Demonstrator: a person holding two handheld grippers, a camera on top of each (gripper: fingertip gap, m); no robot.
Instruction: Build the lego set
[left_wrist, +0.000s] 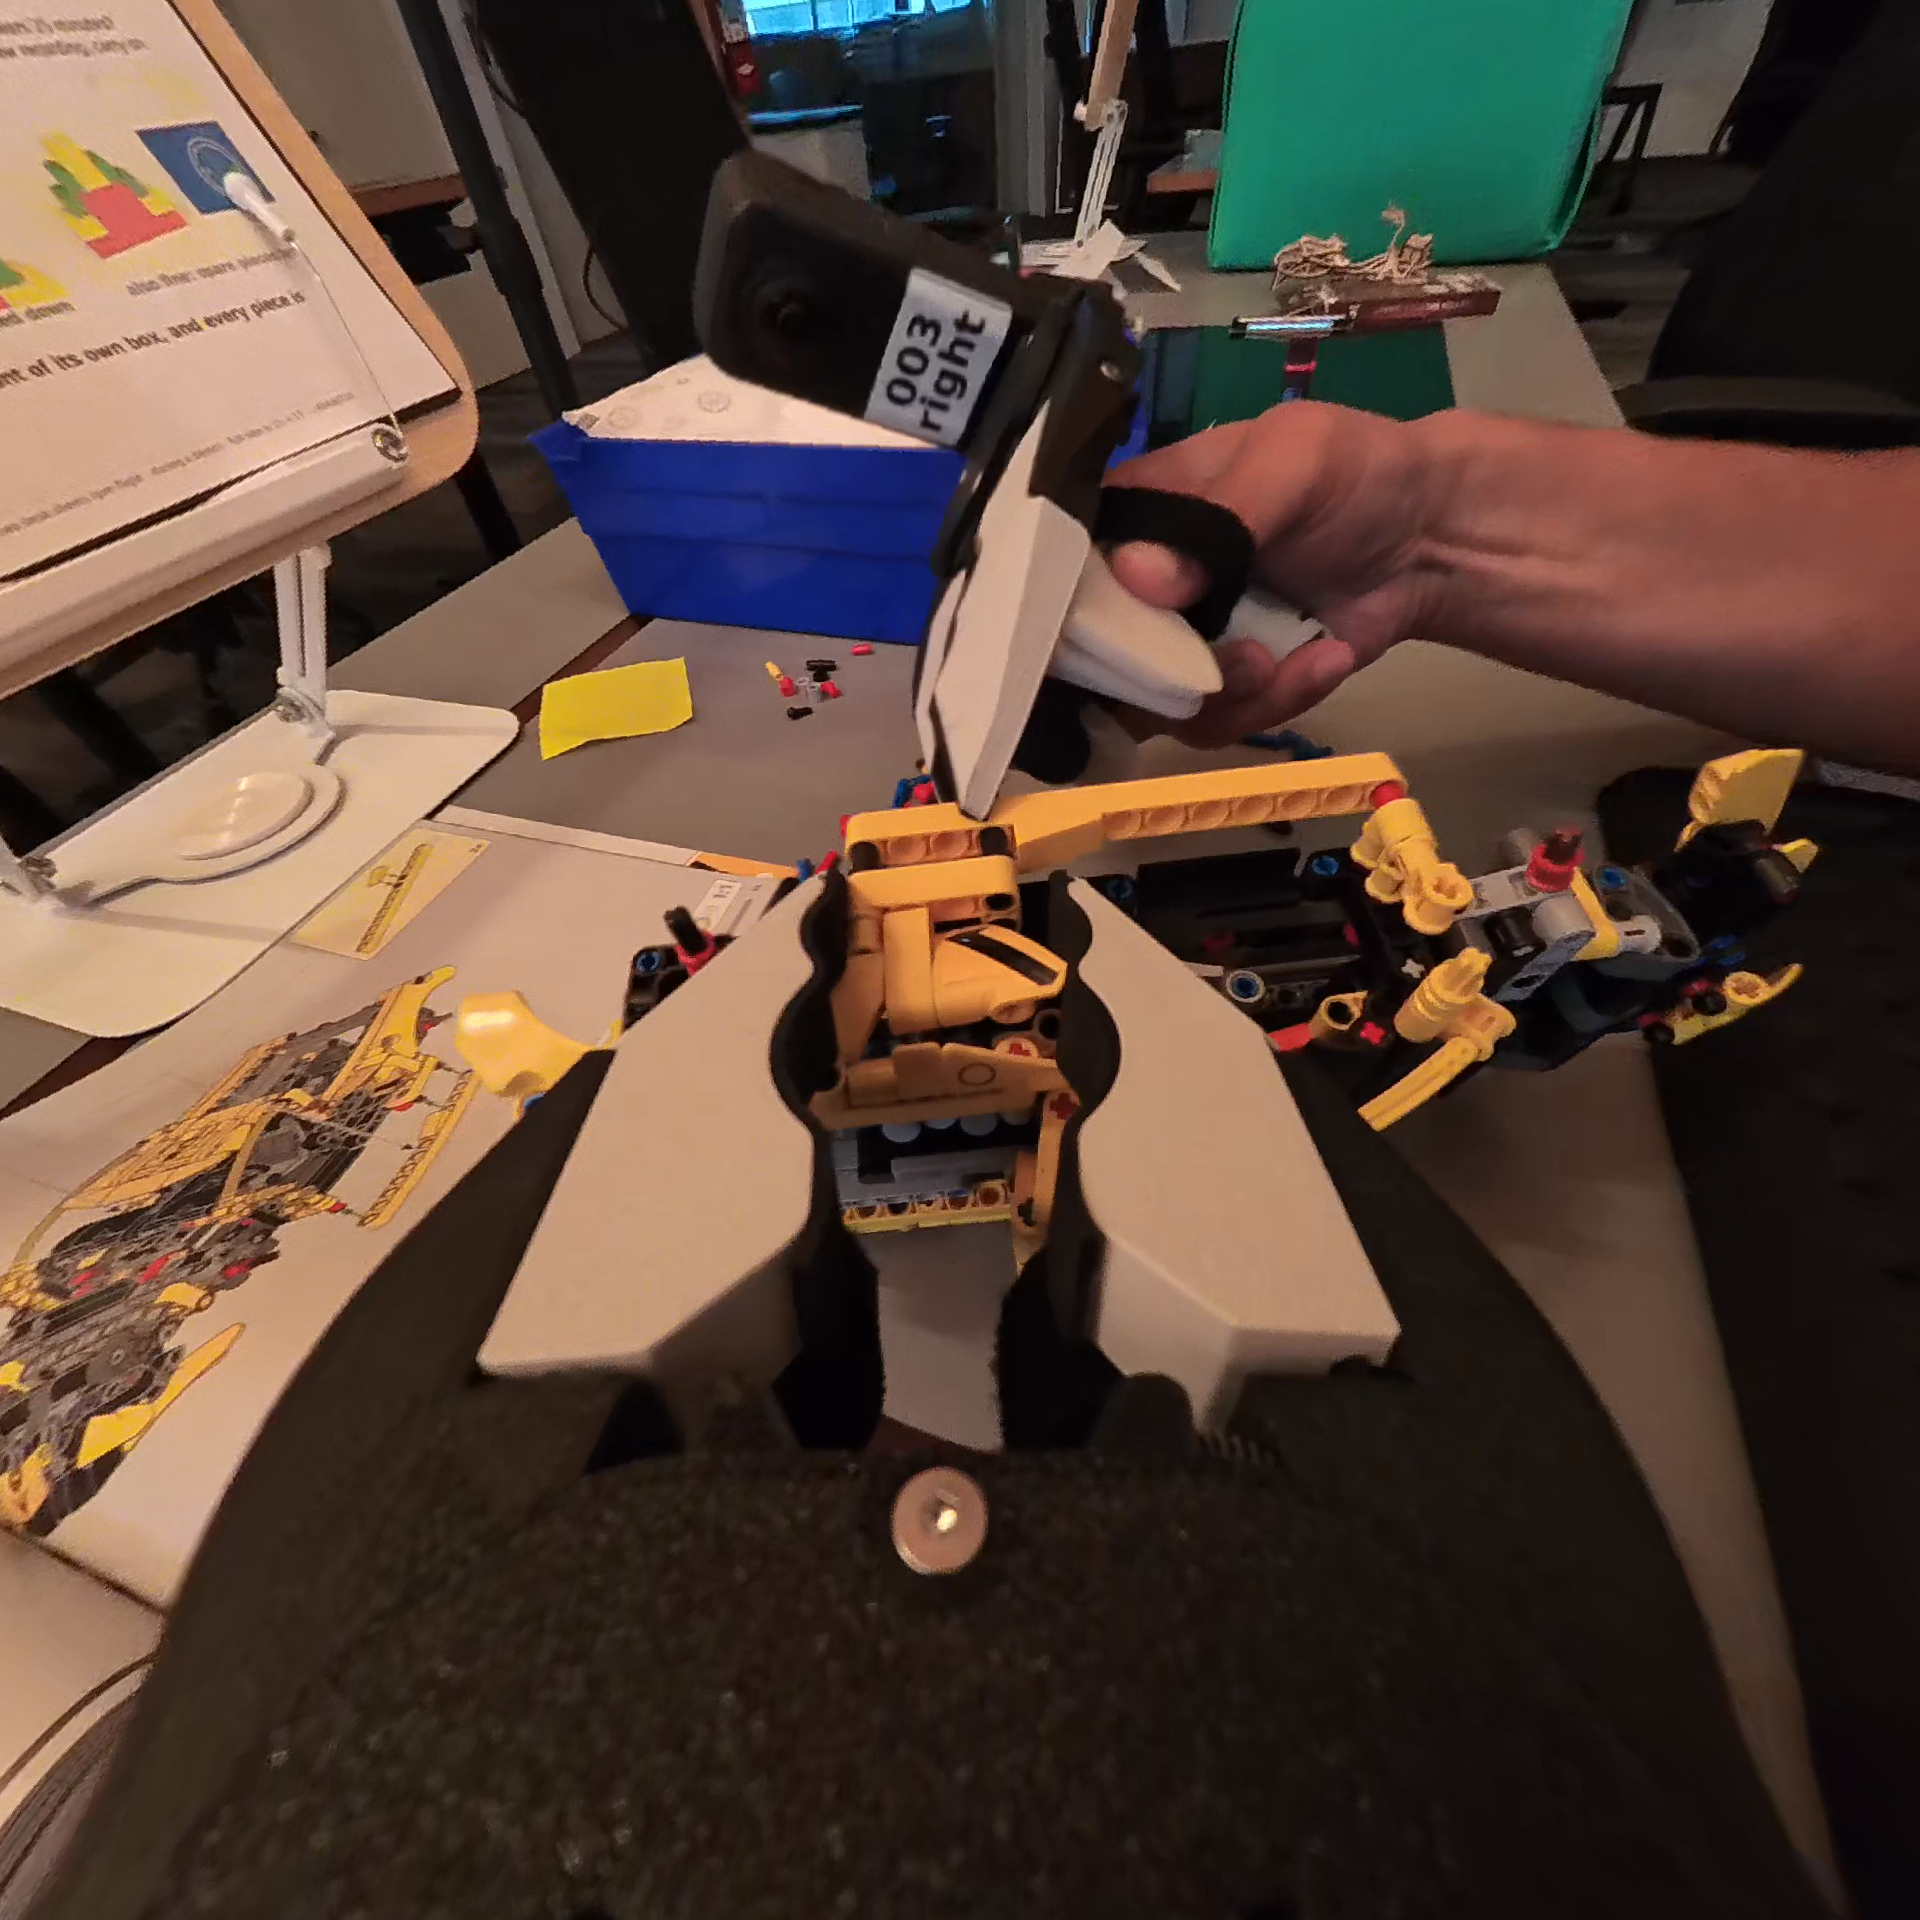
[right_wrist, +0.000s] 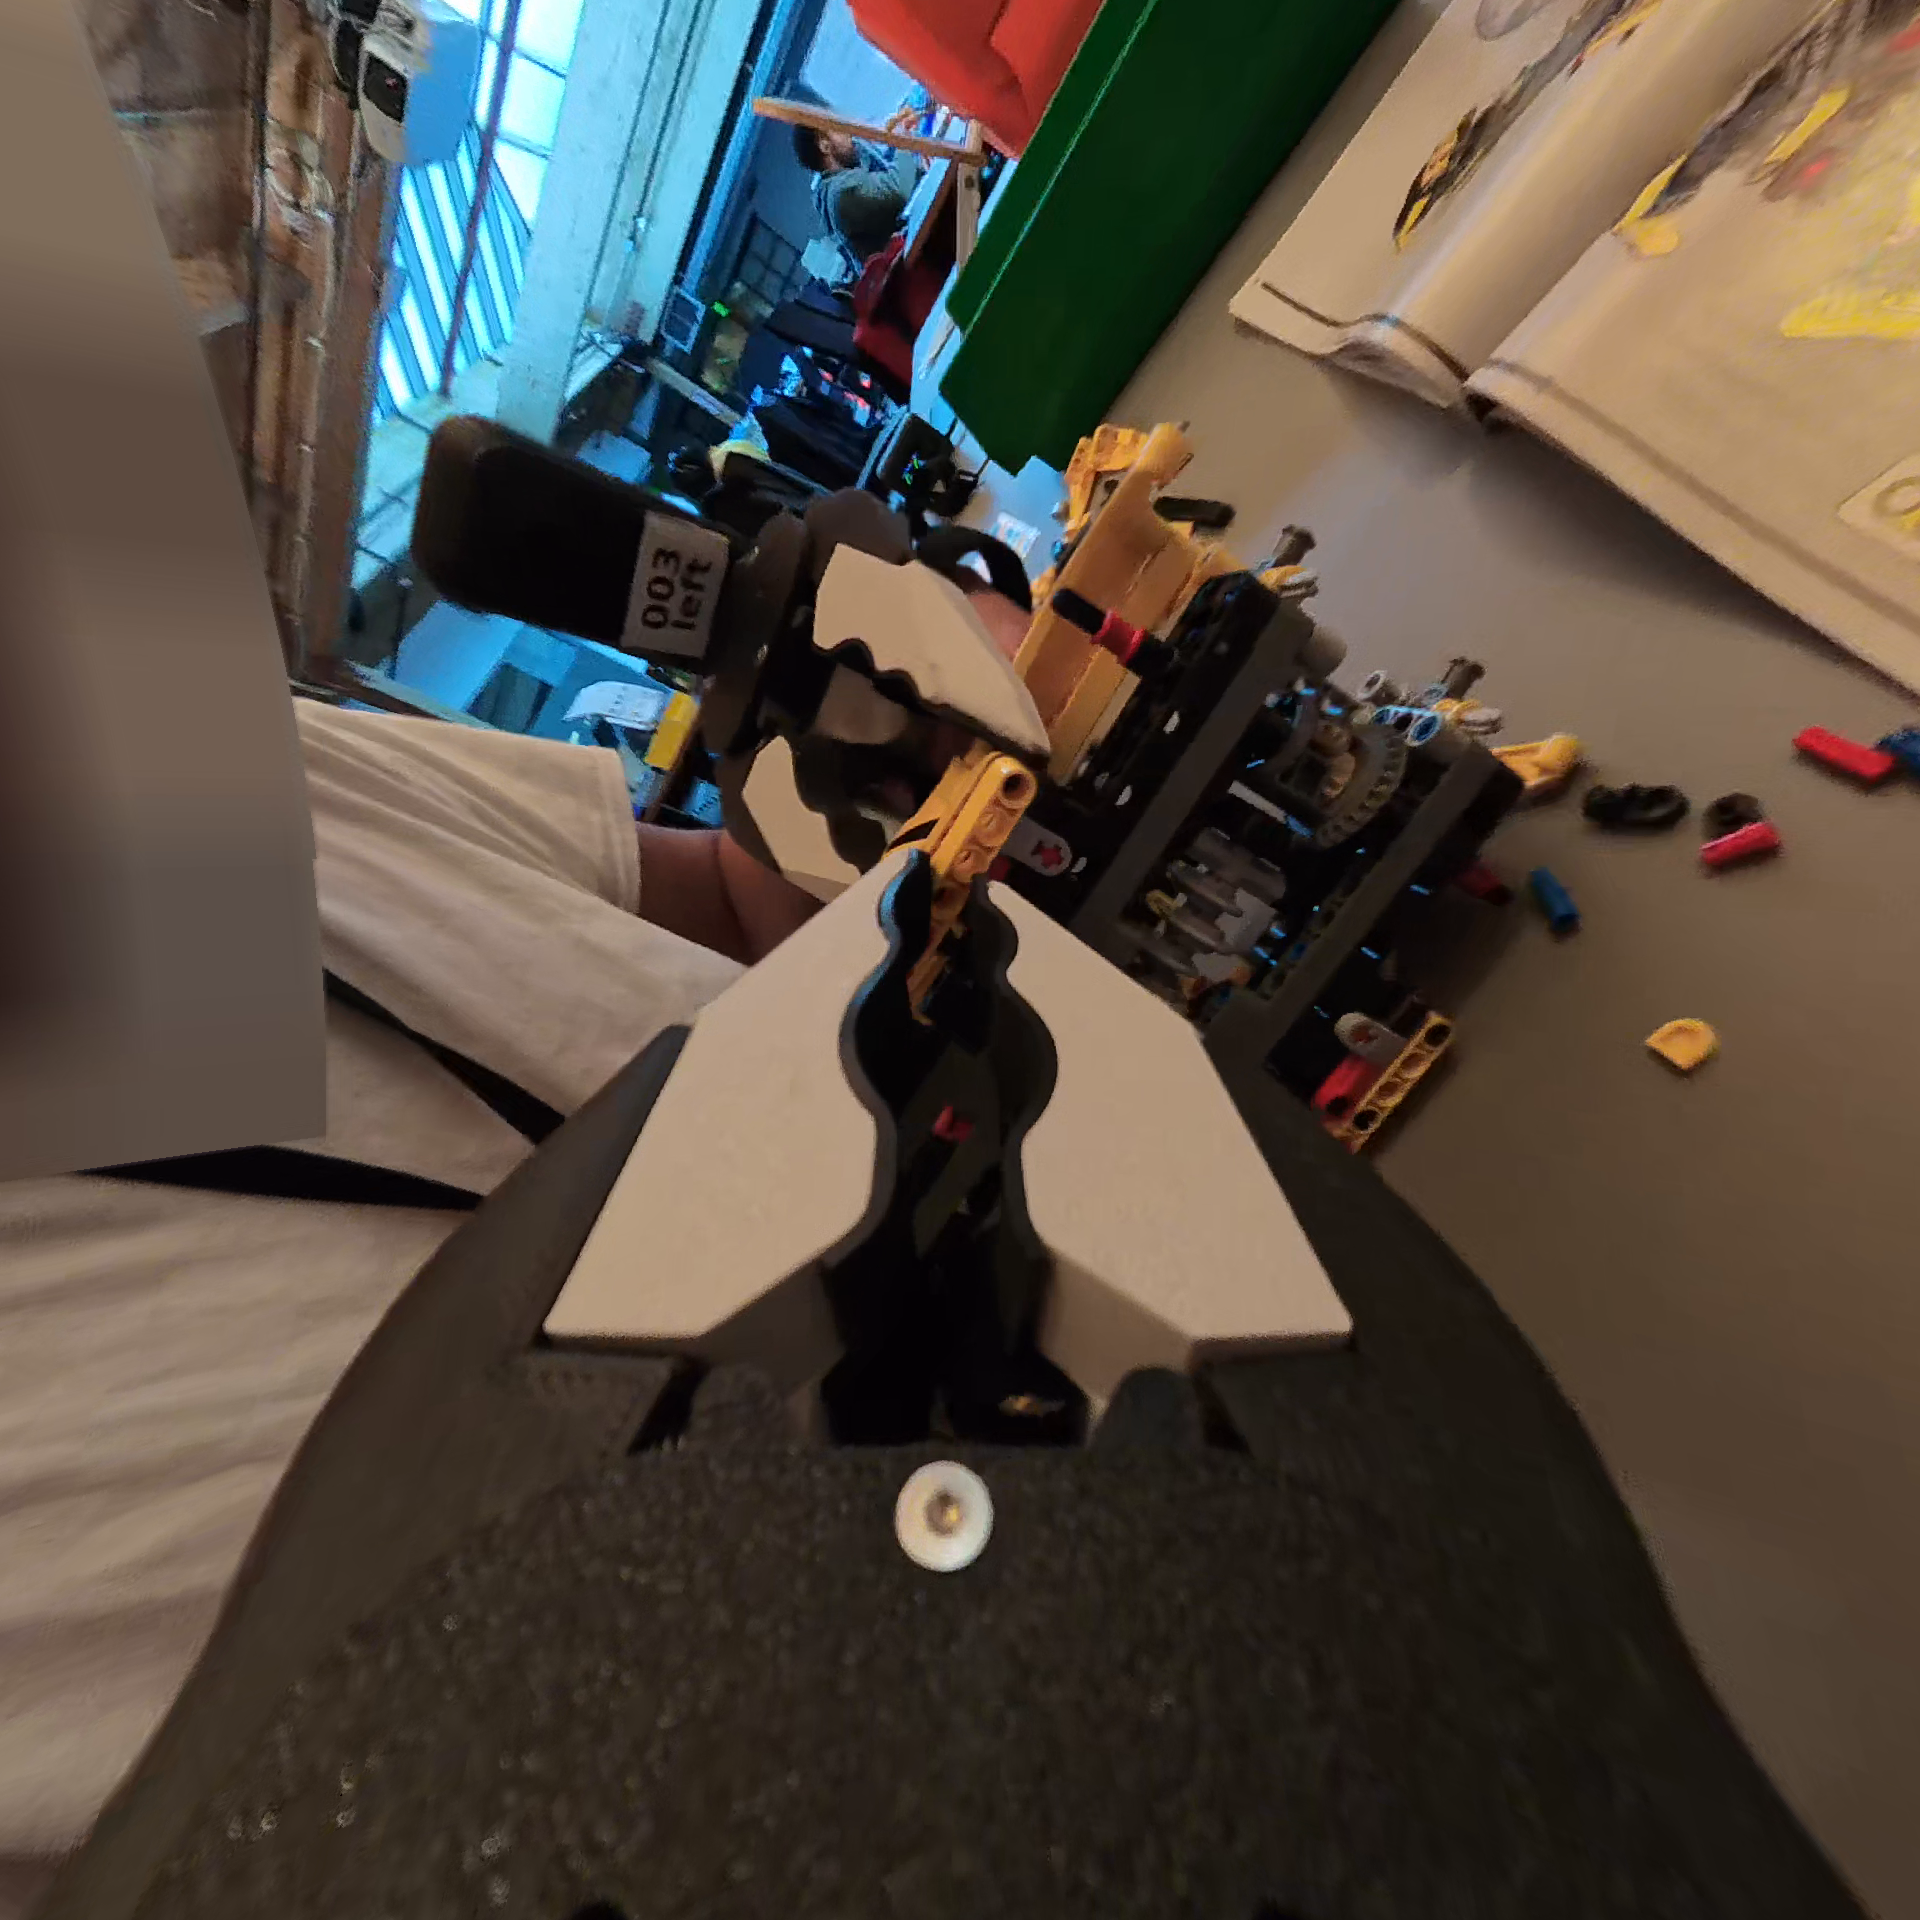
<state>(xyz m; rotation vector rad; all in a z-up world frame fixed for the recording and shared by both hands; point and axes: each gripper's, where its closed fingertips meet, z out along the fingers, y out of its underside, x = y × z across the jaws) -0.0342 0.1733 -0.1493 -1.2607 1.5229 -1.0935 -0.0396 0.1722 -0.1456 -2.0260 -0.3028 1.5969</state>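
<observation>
The left gripper (left_wrist: 940, 997) is squeezing the yellow cab part of the lego model (left_wrist: 1226, 935), which is sitting on the gray table (left_wrist: 727, 769), and the right gripper (left_wrist: 961, 800) is pinching the near end of the long yellow beam (left_wrist: 1195, 805) on top of the model. If the right gripper is pushing too hard or twisting, the beam could be popping off or the model tipping. Behind the model a blue bin (left_wrist: 758, 520) is waiting, with loose little pieces (left_wrist: 816, 681) between them, and beside it an open instruction book (left_wrist: 208, 1164) is lying in a busy, messy workshop.
</observation>
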